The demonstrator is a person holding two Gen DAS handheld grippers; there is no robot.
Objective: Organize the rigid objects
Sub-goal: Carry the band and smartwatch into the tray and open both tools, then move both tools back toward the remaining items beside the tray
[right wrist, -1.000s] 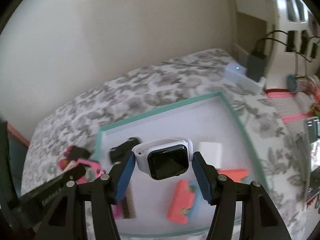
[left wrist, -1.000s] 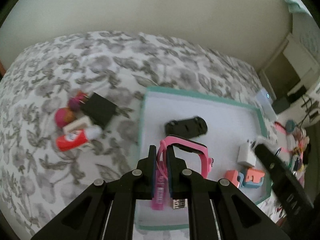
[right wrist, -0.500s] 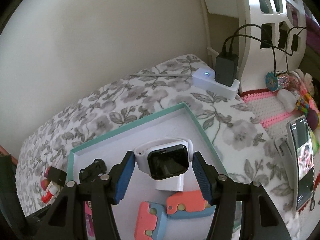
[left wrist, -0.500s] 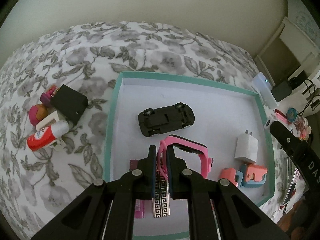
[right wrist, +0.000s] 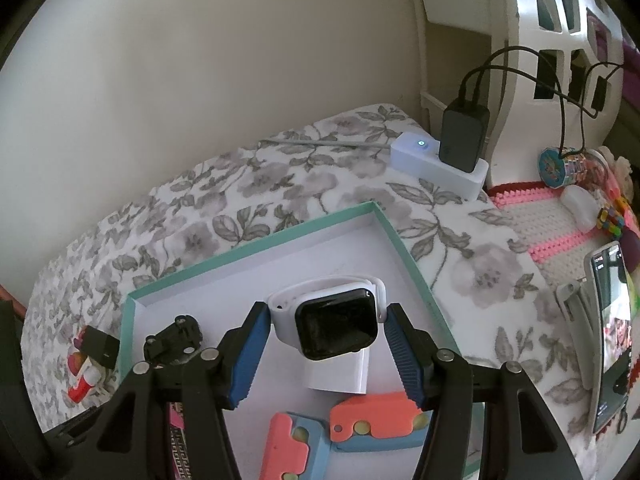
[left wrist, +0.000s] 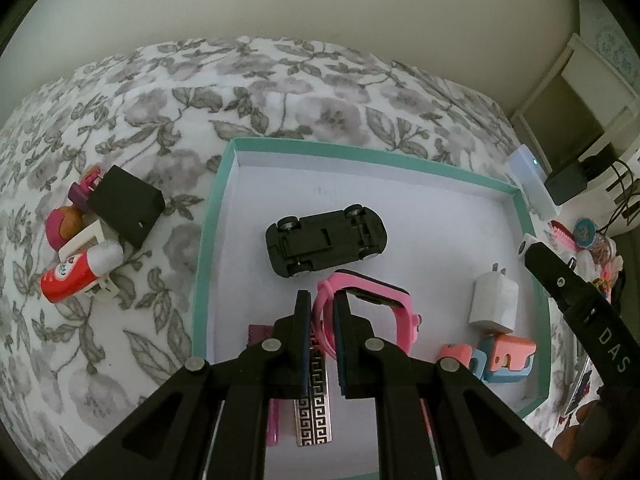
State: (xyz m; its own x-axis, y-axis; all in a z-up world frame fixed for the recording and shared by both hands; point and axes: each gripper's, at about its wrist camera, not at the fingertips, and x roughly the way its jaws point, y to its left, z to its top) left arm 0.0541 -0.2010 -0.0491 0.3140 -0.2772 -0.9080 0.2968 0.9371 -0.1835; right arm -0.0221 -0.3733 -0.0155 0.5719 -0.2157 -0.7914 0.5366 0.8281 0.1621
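My left gripper [left wrist: 321,300] is shut on the strap of a pink watch [left wrist: 372,312] and holds it over the teal-rimmed white tray [left wrist: 216,184]. My right gripper [right wrist: 326,320] is shut on a white smartwatch [right wrist: 334,322] above the same tray [right wrist: 256,244]. In the tray lie an overturned black toy car [left wrist: 326,240], a white charger plug [left wrist: 494,300], coral-and-blue blocks [left wrist: 494,356] and a patterned metal lighter [left wrist: 314,400].
On the flowered bedspread left of the tray lie a black box [left wrist: 126,204], a red-and-white tube [left wrist: 78,272] and small pink items [left wrist: 64,224]. A white power strip with a black adapter [right wrist: 460,140] sits at the far right, a phone [right wrist: 608,332] beside it.
Both grippers have moved forward over the tray with their watches still held. The right view has swung right, now showing the power strip and phone.
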